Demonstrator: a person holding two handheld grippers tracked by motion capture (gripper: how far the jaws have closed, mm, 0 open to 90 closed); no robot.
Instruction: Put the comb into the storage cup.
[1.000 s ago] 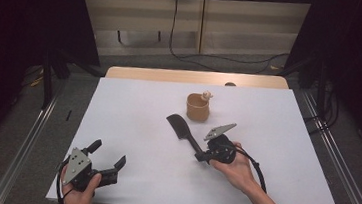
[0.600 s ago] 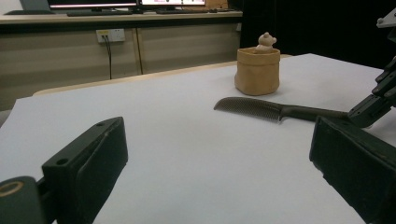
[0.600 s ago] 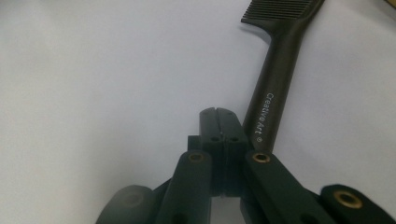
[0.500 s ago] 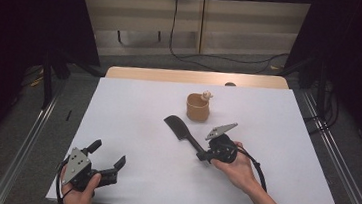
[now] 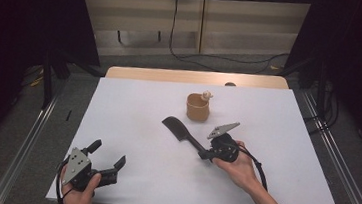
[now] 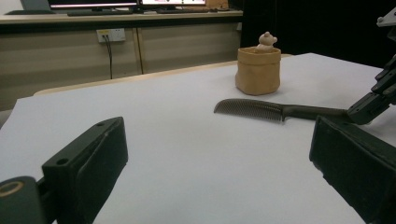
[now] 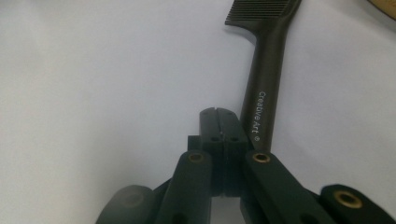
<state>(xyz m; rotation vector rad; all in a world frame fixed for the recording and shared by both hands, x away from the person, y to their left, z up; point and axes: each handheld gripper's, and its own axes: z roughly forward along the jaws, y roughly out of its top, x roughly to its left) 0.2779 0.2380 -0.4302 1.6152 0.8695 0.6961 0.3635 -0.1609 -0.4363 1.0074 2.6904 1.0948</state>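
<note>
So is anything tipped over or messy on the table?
Nothing is spilled or broken. The brown cup stands upright with a little toy figure peeking out. The black comb lies flat beside the shut right gripper, not between its jaws. The left gripper is open.

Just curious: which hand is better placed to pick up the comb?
Right: the right gripper lies at the handle of the comb, though its jaws are shut beside it. The left gripper, open, sits far from it.
</note>
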